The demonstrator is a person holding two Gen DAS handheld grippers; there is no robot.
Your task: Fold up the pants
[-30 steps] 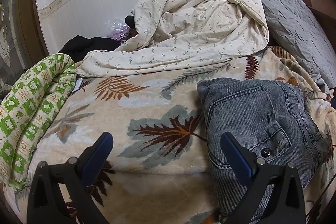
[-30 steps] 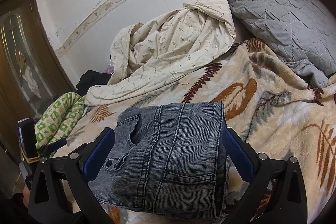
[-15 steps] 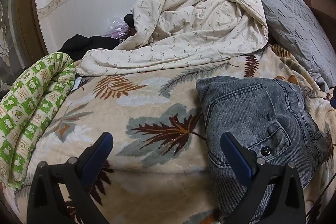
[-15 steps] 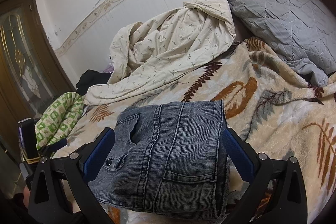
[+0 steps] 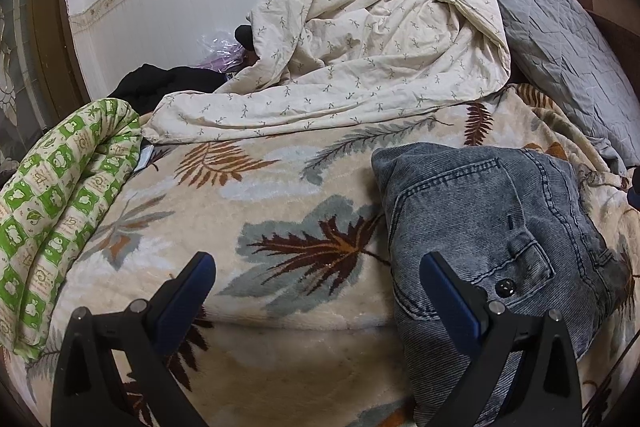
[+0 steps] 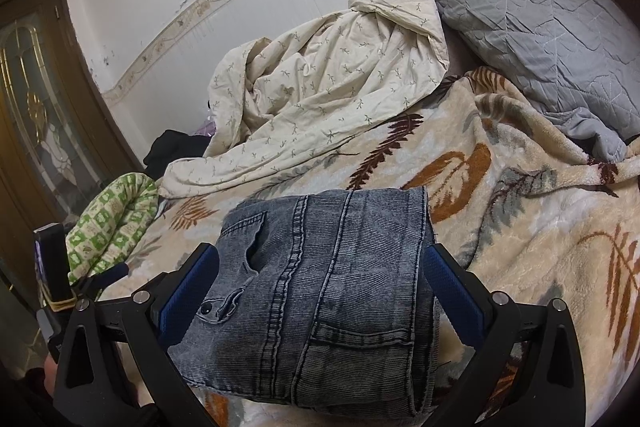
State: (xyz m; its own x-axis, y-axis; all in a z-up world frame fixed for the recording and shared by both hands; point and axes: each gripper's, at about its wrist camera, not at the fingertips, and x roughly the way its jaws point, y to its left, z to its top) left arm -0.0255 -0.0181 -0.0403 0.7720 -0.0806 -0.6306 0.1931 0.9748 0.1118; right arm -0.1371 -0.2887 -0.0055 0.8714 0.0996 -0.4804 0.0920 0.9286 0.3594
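The pants are grey-blue jeans (image 5: pixel 500 227), folded into a compact bundle with the waistband button and a pocket on top. They lie on a cream leaf-patterned blanket (image 5: pixel 280 187). My left gripper (image 5: pixel 316 263) is open above bare blanket, and its right finger (image 5: pixel 448 291) overlaps the bundle's left edge. In the right wrist view the jeans (image 6: pixel 320 287) fill the space between the spread blue pads of my right gripper (image 6: pixel 320 255). That gripper is open and straddles the bundle, one pad along each side.
A crumpled cream duvet (image 5: pixel 360 67) is heaped at the back against the white wall. A grey quilted pillow (image 5: pixel 568 47) lies at the right. A rolled green-and-white quilt (image 5: pixel 60 195) lines the left edge, with dark clothing (image 5: pixel 160 83) behind it. A brown glazed door (image 6: pixel 36 107) stands far left.
Almost nothing has changed. Both views have drifted very slightly, the jeans lie as they did, and both grippers are as wide as before.
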